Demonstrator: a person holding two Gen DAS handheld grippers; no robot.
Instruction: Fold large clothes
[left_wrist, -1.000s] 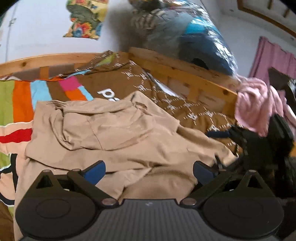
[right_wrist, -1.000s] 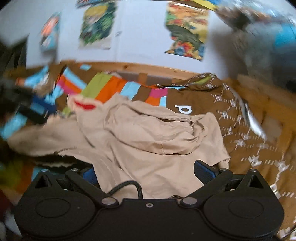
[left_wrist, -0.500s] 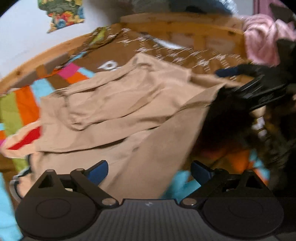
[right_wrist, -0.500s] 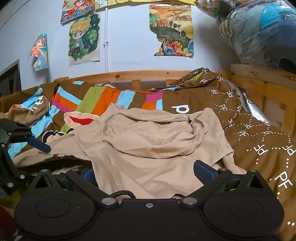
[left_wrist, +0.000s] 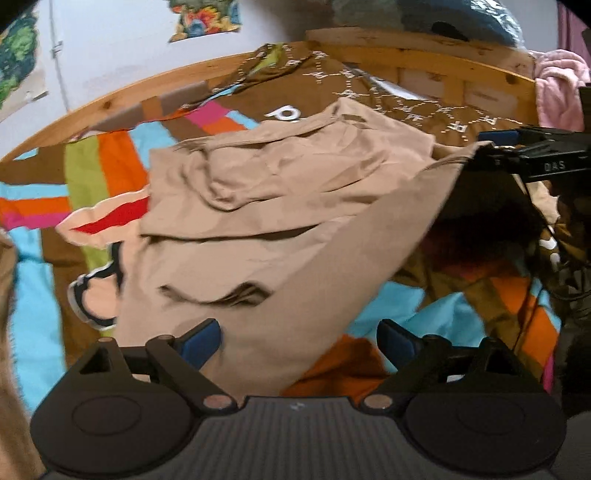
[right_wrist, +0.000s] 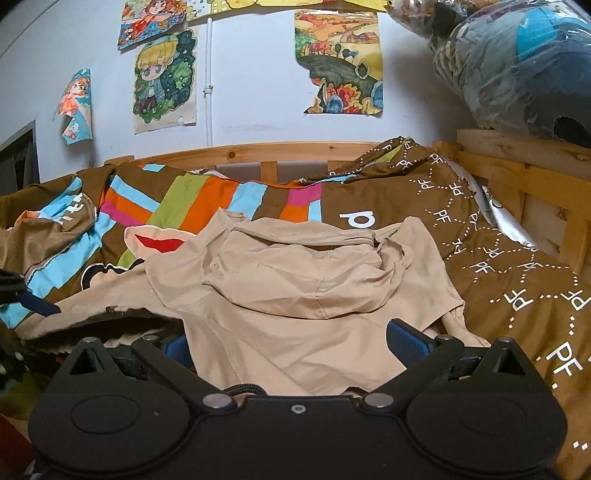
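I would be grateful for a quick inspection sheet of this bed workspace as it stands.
Surface: multicoloured striped and brown patterned bedspread, rumpled.
Job's things: tan hooded garment, crumpled and not yet folded; one edge is raised at the right gripper in the left wrist view.
Clutter: pink cloth draped at the bed's corner; plastic-wrapped bundle above the frame.
Grippers: left gripper and right gripper both have their fingers apart, with tan fabric lying between them.
Cables: black braided cable at the right gripper's base.
Surroundings: wooden bed frame; cartoon posters on a white wall.
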